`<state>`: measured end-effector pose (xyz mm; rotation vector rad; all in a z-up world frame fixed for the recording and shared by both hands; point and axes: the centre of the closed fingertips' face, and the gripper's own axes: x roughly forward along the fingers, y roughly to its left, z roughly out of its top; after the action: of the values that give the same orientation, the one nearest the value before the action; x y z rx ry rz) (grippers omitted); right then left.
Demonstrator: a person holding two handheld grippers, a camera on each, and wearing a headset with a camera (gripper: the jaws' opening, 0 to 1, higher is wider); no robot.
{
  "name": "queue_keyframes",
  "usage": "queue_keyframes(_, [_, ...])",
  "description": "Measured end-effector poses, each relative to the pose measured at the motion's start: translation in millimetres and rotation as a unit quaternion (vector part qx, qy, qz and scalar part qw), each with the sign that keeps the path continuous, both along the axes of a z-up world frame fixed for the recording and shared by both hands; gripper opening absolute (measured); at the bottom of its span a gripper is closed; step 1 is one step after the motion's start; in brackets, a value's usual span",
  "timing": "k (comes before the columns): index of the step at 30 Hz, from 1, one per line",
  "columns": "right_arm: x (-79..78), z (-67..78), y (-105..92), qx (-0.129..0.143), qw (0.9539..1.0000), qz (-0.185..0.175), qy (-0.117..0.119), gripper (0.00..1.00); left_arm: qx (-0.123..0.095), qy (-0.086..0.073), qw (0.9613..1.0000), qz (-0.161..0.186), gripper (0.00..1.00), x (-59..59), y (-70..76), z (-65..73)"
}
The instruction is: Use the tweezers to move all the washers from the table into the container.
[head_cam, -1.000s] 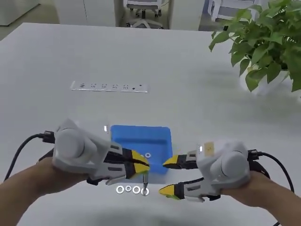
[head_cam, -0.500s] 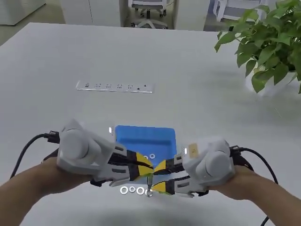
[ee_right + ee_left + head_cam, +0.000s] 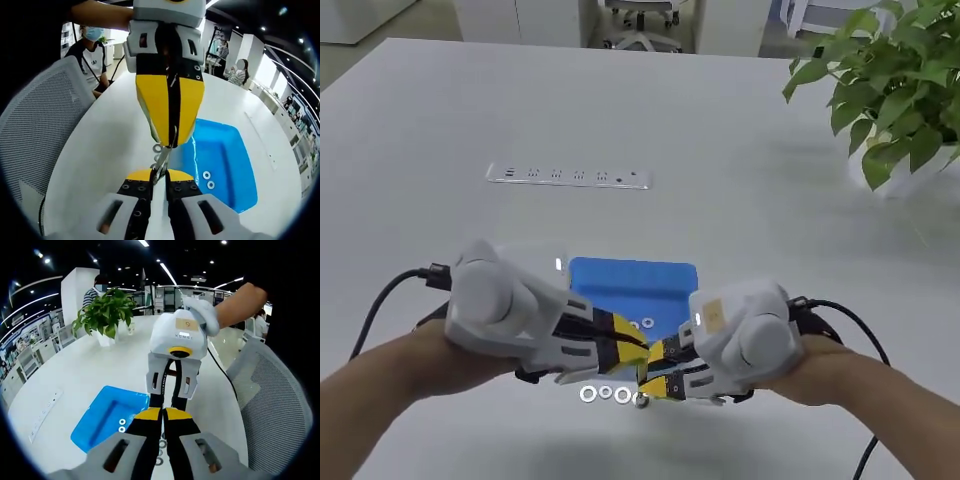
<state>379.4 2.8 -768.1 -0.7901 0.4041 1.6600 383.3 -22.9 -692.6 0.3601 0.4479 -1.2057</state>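
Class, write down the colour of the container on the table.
The container is blue; the right gripper view shows it best.

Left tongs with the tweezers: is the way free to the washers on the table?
Likely yes. The tweezers, gripped by the left tongs, point down at the washers with nothing between; the right tongs pinch them near the tips.

I'm watching a grey-white table (image 3: 740, 170) carrying a blue container (image 3: 630, 285), washers (image 3: 605, 394) just beside it, a power strip (image 3: 568, 177) and a potted plant (image 3: 890, 90).
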Motion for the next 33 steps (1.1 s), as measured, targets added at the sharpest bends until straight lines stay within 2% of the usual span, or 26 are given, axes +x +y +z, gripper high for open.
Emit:
queue_keyframes(22, [0.9, 0.7, -3.5, 0.000, 0.9995, -0.025, 0.020, 0.09, 0.006, -0.006, 1.0000, -0.003, 0.06, 0.3, -3.4, 1.2])
queue_keyframes(26, [-0.1, 1.1, -5.4, -0.003, 0.9994, -0.027, 0.022, 0.09, -0.010, -0.007, 0.9999, 0.003, 0.10, 1.6, -3.7, 8.2])
queue_keyframes(29, [-0.9, 2.4, -5.8, -0.003, 0.9993, -0.029, 0.023, 0.09, -0.014, -0.012, 0.9998, 0.008, 0.14, 2.8, -2.7, 11.5])
queue_keyframes(33, [-3.2, 5.4, -6.6, -0.008, 0.9993, -0.028, 0.022, 0.09, -0.022, -0.009, 0.9996, 0.017, 0.22, 3.6, 1.0, 14.7])
